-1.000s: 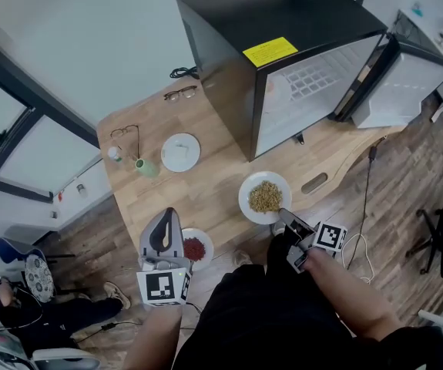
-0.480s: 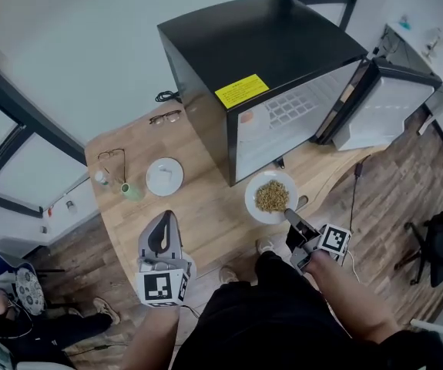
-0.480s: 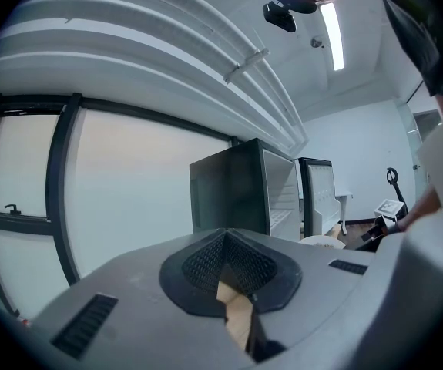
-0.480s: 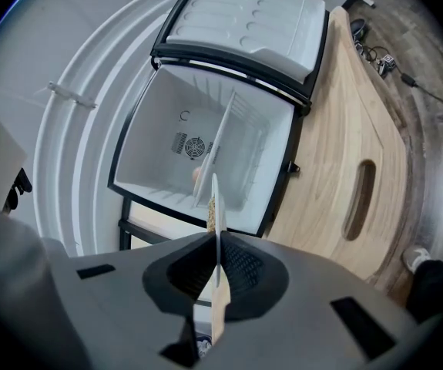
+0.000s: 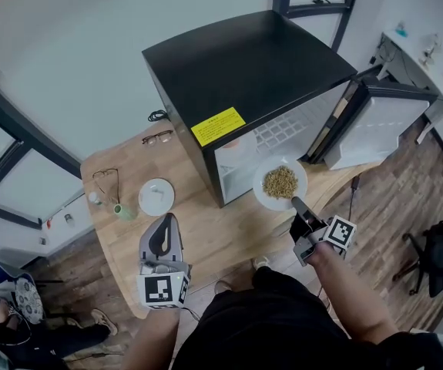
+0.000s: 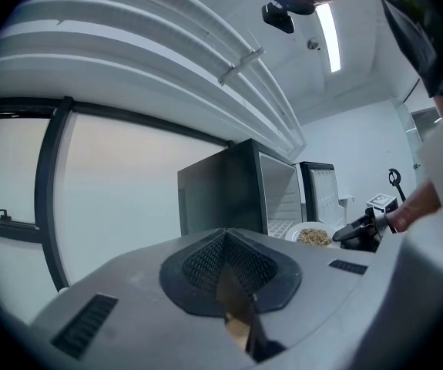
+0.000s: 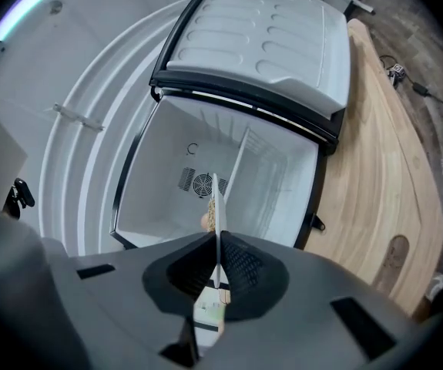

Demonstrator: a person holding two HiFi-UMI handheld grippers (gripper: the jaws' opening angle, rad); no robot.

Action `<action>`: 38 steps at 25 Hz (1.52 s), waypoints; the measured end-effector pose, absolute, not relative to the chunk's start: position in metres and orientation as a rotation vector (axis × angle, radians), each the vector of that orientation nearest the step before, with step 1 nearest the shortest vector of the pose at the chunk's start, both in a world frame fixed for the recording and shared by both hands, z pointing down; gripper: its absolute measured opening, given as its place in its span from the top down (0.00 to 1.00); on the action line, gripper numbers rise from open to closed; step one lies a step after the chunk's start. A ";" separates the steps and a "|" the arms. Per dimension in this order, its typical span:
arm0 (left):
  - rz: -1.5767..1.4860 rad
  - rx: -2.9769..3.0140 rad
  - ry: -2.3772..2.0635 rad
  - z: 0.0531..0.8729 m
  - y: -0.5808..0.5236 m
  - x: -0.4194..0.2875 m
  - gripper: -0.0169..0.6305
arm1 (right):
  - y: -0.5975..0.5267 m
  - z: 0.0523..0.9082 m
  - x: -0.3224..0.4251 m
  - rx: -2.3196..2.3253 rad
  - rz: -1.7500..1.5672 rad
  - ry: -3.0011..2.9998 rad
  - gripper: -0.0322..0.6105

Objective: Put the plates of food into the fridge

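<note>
Where right gripper [image 5: 297,203] clamps, plate [image 5: 280,182] protrudes.

Black sheen, white plastic, pale wood

The fridge [image 5: 244,64] has a smooth black shell with a soft sheen and a white plastic lining. The table [image 5: 229,230] is pale smooth wood. The plate [image 5: 266,200] looks glossy white. The left gripper [image 6: 225,268] and right gripper [image 7: 218,260] are matt grey plastic with mesh-textured pads [image 6: 202,272].

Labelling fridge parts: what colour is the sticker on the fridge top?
Yellow sticker, on the black fridge top; clearest in the head view.
</note>
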State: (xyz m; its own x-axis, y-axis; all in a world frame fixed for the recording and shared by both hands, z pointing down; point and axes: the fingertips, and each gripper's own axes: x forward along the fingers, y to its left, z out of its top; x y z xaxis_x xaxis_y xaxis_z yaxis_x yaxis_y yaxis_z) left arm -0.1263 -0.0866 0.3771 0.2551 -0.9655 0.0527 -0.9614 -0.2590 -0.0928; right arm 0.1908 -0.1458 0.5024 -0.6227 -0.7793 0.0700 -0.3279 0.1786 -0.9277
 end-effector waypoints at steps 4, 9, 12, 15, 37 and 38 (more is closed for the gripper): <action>-0.163 -2.446 1.890 0.372 -0.102 -0.119 0.97 | -0.169 0.493 0.203 -1.033 -1.416 2.047 0.90; -0.170 -2.415 1.916 0.367 -0.121 -0.118 0.97 | -0.198 0.490 0.212 -1.027 -1.422 2.028 0.90; -0.166 -2.399 1.933 0.365 -0.132 -0.116 0.97 | -0.215 0.486 0.216 -1.023 -1.419 2.031 0.90; -0.161 -2.388 1.945 0.364 -0.140 -0.115 0.97 | -0.231 0.484 0.221 -1.041 -1.413 2.042 0.90; -0.227 -2.199 2.211 0.377 -0.151 -0.141 0.97 | -0.357 0.473 0.208 -1.112 -1.444 2.173 0.89; -0.236 -2.190 2.220 0.378 -0.151 -0.141 0.97 | -0.361 0.470 0.205 -1.122 -1.425 2.204 0.89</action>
